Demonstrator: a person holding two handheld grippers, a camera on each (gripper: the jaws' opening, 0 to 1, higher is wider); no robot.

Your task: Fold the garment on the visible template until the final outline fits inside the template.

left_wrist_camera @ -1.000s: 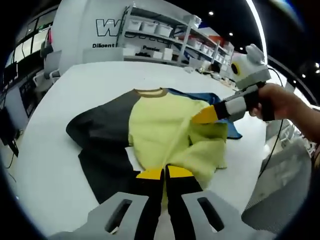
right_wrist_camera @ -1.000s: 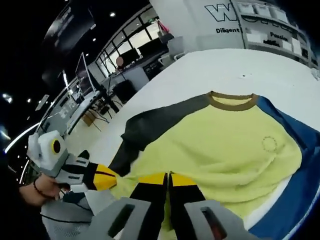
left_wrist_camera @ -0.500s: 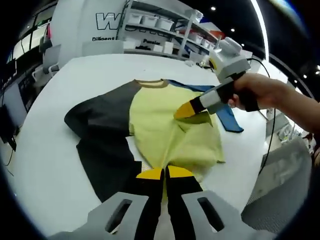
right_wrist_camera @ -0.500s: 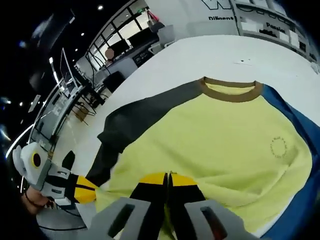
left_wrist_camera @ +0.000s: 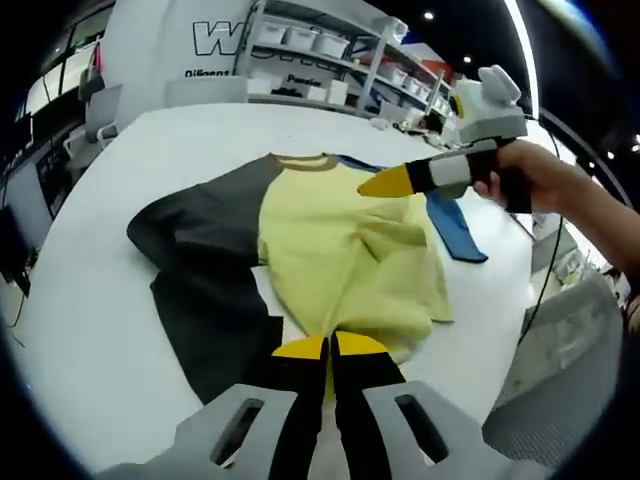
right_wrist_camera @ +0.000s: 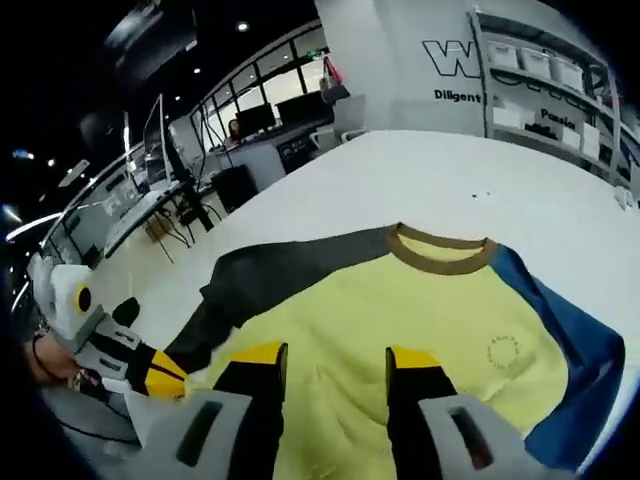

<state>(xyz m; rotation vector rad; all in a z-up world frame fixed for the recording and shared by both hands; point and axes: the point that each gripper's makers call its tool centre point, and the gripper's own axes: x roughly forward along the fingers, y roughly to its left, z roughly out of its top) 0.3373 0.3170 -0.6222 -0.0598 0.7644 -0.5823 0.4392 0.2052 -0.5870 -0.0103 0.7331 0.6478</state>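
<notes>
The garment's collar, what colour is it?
Brown; the collar shows best in the right gripper view.

Yellow-bodied garment [left_wrist_camera: 340, 250] with one dark grey sleeve, one blue sleeve, brown collar; lies rumpled, hem folded up, mid-bench.

A white table [left_wrist_camera: 120, 160] carries the work, its far edge running toward a white wall with large dark lettering [left_wrist_camera: 222, 40]. Beyond the table's far right corner stand metal shelves [left_wrist_camera: 330, 70] stacked with white bins. Past the table's left edge, in the right gripper view, rows of desks with dark monitors [right_wrist_camera: 265, 115] and office chairs [right_wrist_camera: 235, 185] fill a dim hall under ceiling spotlights.
</notes>
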